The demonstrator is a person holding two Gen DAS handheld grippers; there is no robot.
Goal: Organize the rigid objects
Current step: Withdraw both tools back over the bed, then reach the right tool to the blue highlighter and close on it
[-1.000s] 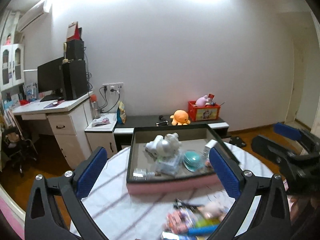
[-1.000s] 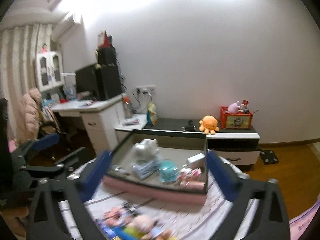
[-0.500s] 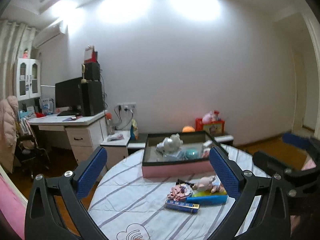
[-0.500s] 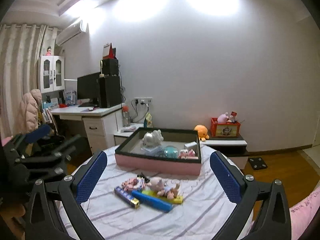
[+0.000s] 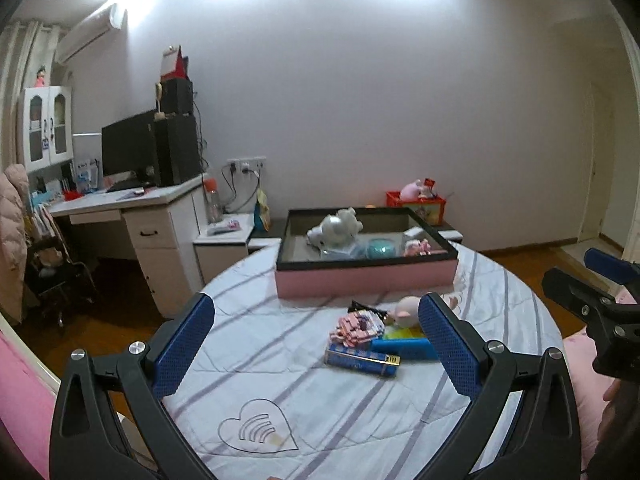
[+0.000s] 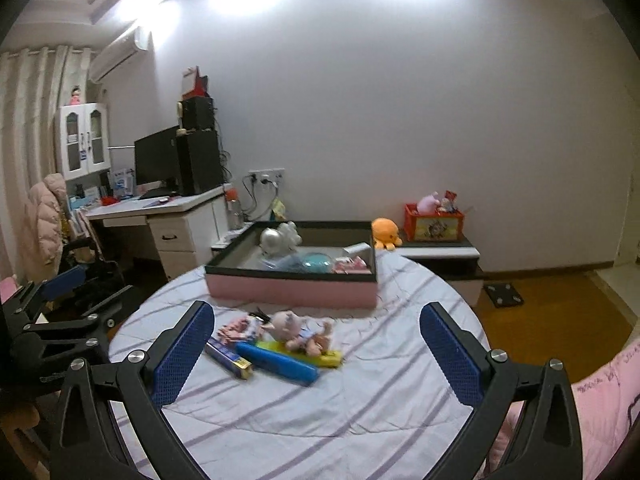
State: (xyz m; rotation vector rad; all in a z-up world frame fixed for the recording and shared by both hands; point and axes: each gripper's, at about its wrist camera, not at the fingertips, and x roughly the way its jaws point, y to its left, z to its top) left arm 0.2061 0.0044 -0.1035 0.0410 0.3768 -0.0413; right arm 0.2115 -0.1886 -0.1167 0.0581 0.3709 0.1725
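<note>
**Hovering over the counter, both grippers empty**

Holding both tools above the round striped counter (image 5: 280, 360), we see the left gripper (image 5: 316, 344) and the right gripper (image 6: 316, 348) spread wide apart, clamping nothing. A loose cluster lies mid-counter: a blue bar (image 6: 276, 362), a small boxed pack (image 6: 228, 358), a pink doll (image 6: 294, 326) and pink blocks (image 5: 354, 326), touching one another. Behind them sits the pink tray (image 6: 292, 290), holding a silver figure (image 6: 278, 238) and a teal dome (image 6: 316, 260).

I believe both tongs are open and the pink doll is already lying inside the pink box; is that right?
Not quite: the pink doll lies on the table before the pink box, as the right wrist view shows. Both tongs, left and right, are open.
</note>
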